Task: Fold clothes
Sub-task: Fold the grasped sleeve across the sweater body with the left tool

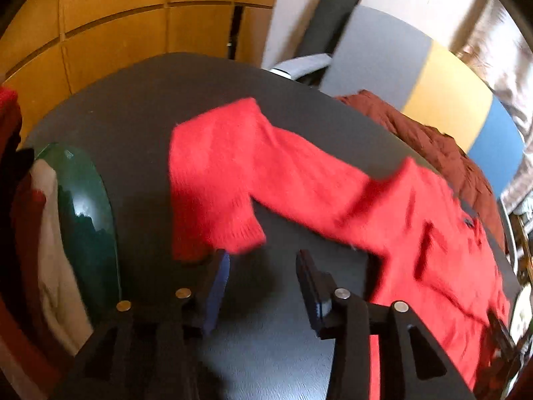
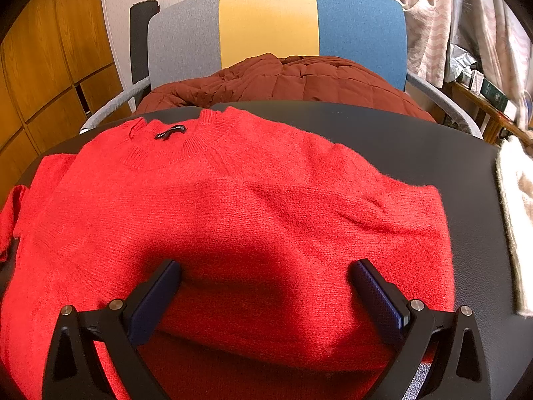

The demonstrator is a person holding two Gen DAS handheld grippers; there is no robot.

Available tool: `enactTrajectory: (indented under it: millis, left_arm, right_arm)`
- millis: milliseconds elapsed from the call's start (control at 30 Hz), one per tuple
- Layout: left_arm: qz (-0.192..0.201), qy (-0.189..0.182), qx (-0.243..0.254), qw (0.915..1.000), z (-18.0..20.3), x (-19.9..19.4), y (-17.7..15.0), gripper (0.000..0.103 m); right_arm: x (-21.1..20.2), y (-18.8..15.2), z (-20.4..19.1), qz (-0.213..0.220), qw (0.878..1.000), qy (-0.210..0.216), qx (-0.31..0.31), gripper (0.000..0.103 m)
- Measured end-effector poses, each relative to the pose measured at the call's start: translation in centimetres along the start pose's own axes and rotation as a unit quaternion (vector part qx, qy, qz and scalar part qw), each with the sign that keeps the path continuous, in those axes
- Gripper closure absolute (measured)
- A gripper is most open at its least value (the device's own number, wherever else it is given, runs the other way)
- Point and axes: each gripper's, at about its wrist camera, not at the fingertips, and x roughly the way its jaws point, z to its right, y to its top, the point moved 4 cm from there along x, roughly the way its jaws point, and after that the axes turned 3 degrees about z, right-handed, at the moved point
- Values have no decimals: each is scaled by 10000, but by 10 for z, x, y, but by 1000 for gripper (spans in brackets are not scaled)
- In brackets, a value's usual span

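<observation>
Since the fuzzy red knit sweater (image 2: 233,206) is lying flat on the dark matte table (image 2: 449,153), neckline towards the top of the right wrist view, the step in hand looks like folding the sleeves in. One side already looks tucked over the body on the right of that view, though I can't be sure.

The other red sleeve (image 1: 226,173) sprawls across the middle of the left wrist view, its ribbed cuff (image 1: 243,233) just above the left gripper (image 1: 263,260). That gripper's jaws stand apart with nothing between them, only bare table. The picture is smeary, so whether the left pad brushes the cuff I can't tell.

The right gripper (image 2: 265,271) is spread wide over the lower body of the sweater, gripping nothing.

My take: go for the cuff edge, pinch only that one layer, lift it low and lay it straight across the chest, so the fluffy knit doesn't bunch. Let the right gripper rest on the body to stop it sliding. Mind the dark green glossy curved thing (image 1: 86,206) at the left.
</observation>
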Motion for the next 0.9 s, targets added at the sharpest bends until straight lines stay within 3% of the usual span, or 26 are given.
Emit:
enactTrajectory:
  millis: [167, 300, 367, 400, 467, 567, 667, 767, 900]
  left_arm:
    - [-272, 481, 715, 9959, 8, 33, 8, 59]
    - [-439, 997, 975, 9893, 5, 52, 3, 56]
    - [-266, 1095, 945, 9891, 3, 53, 4, 70]
    - [-251, 1081, 838, 9903, 0, 52, 4, 88]
    - [-301, 977, 528, 9934, -9, 50, 7, 94]
    - [-375, 152, -314, 9987, -22, 35, 16, 95]
    - [-251, -762, -735, 9941, -18, 5, 31, 95]
    - [-36, -1505, -784, 9855, 1, -31, 48, 95]
    - [184, -2389, -425, 9699, 50, -79, 68, 95]
  right_arm:
    - [0, 0, 1, 7, 10000, 30, 25, 0]
    - [0, 0, 0, 14, 10000, 40, 37, 0]
    - [1, 1, 0, 14, 10000, 42, 41, 0]
    - [1, 1, 0, 17, 10000, 46, 45, 0]
    - [1, 1, 1, 20, 10000, 50, 49, 0]
    - [1, 0, 1, 23, 10000, 52, 51, 0]
    - [1, 1, 1, 25, 10000, 54, 53, 0]
    - [1, 1, 1, 27, 10000, 60, 55, 0]
    - [0, 1, 1, 28, 10000, 57, 53, 0]
